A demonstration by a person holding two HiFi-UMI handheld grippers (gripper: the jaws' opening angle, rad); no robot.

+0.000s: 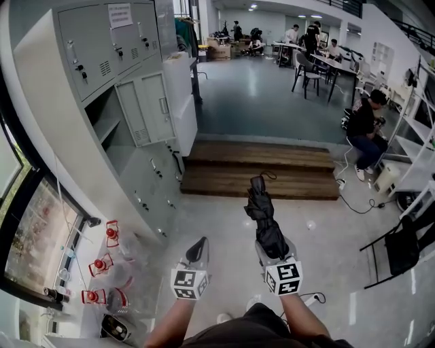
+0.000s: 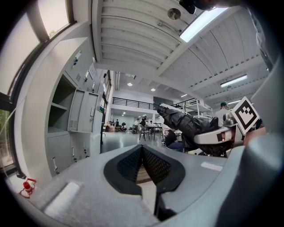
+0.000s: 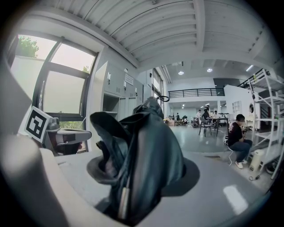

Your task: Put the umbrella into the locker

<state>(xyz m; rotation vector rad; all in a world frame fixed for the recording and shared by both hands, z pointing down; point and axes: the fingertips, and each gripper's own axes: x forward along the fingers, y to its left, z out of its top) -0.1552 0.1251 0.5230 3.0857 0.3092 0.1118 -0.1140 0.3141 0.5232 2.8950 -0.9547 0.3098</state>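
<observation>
Black folded fabric umbrella [image 1: 262, 207], likely light and floppy, is clamped at its near end by right gripper [image 1: 272, 250]; left gripper [image 1: 197, 250] closed, empty

Nothing legible. White notice sheet [image 1: 120, 15] near the top edge of the locker [image 1: 88, 41], on an upper door: print too small to read. Cubes on left gripper [image 1: 197, 251] and right gripper [image 1: 269, 253] carry only black-and-white square codes, no characters.
</observation>
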